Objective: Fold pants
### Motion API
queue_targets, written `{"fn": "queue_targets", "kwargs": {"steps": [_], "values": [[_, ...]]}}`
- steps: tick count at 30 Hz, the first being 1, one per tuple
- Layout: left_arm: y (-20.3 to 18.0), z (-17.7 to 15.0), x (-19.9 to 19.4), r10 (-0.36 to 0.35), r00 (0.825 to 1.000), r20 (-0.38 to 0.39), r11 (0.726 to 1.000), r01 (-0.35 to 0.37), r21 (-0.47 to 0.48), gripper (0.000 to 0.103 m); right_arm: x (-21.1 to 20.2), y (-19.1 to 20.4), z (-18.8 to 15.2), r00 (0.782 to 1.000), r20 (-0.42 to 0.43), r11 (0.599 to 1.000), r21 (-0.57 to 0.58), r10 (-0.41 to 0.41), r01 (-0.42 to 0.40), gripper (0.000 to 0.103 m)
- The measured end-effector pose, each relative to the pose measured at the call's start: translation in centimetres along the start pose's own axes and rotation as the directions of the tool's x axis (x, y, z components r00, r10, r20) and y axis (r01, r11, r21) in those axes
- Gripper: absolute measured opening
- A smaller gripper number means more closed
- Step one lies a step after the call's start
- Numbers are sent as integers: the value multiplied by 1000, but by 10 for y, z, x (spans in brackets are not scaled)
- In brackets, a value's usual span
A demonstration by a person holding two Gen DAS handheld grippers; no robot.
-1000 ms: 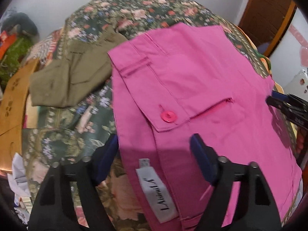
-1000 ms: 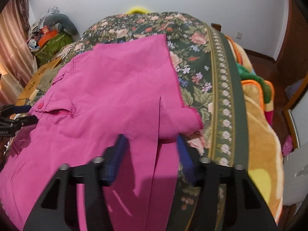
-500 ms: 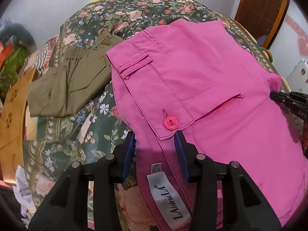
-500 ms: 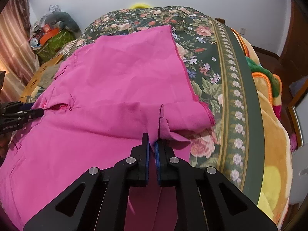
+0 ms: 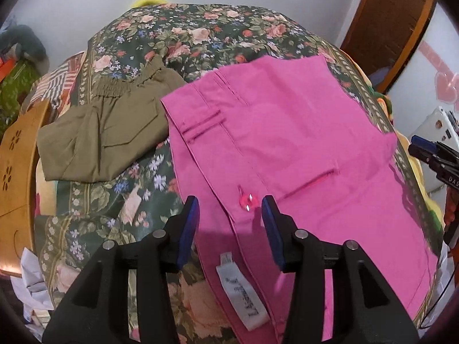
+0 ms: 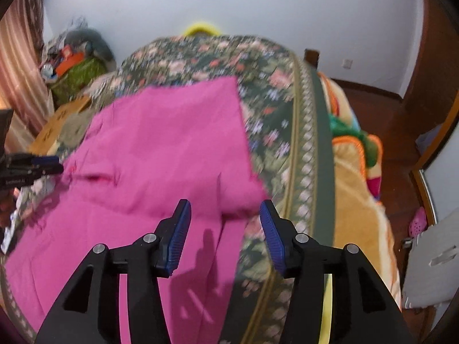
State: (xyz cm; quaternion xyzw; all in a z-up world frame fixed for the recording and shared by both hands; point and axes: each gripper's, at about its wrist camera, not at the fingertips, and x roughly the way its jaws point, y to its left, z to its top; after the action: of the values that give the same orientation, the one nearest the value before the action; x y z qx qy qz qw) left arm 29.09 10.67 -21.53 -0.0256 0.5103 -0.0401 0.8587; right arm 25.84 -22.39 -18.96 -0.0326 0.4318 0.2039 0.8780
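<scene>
Pink pants [image 5: 287, 143] lie flat on the floral bedspread [image 5: 200, 34], waistband toward me, with a pink button [image 5: 246, 200] and a white label [image 5: 243, 295]. My left gripper [image 5: 229, 223] hovers open over the waistband; the button lies below the gap and the pads do not press the cloth. In the right wrist view the pants [image 6: 160, 149] end in a folded leg flap. My right gripper [image 6: 225, 223] hangs above that flap, its jaws opening with nothing between them. Each gripper also shows at the other view's edge: the right gripper [image 5: 424, 154] and the left gripper [image 6: 43, 164].
Folded olive shorts [image 5: 100, 134] lie left of the pink pants. A wooden board [image 5: 17, 186] stands at the bed's left side. An orange blanket [image 6: 358, 215] hangs off the right side, over a wooden floor. Clutter sits in the far left corner [image 6: 74, 66].
My right gripper was shut on the leg flap half a second ago; it has let go, opened and risen. My left gripper narrowed over the waistband and drew back a little.
</scene>
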Motion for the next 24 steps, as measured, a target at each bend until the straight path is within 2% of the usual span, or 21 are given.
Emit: {"fn": "queue_targets", "kwargs": {"steps": [4, 6, 8, 10, 12, 13, 15, 19, 24], "values": [[6, 6, 25, -17, 998, -67, 999, 14, -52, 46, 21, -14, 13, 1000, -8, 998, 62, -17, 17, 46], [9, 8, 37, -57, 993, -102, 995, 47, -93, 49, 42, -19, 17, 999, -50, 997, 82, -11, 15, 46], [8, 11, 40, -53, 994, -98, 995, 44, -93, 49, 59, -20, 16, 995, -96, 996, 91, 4, 4, 46], [5, 13, 41, -51, 994, -93, 995, 43, -87, 48, 73, -19, 12, 991, -132, 994, 104, 31, -17, 30], [2, 16, 42, -49, 995, -88, 997, 43, -70, 38, 76, -17, 9, 992, -119, 994, 103, 49, -37, 24], [1, 16, 42, -39, 996, -81, 998, 35, -56, 33, 75, -15, 9, 992, -113, 995, 88, 48, -39, 11], [0, 17, 42, -20, 997, -70, 999, 18, -34, 27, 73, -11, 8, 993, -113, 999, 50, 28, -22, 6], [-3, 21, 43, 43, 998, -38, 999, -43, 14, 22, 71, -2, 0, 991, -131, 997, -64, -41, 33, 4], [0, 23, 51, 139, 990, -18, 990, -138, 33, 21, 70, -12, -3, 989, -141, 999, -25, -39, 36, 5]]}}
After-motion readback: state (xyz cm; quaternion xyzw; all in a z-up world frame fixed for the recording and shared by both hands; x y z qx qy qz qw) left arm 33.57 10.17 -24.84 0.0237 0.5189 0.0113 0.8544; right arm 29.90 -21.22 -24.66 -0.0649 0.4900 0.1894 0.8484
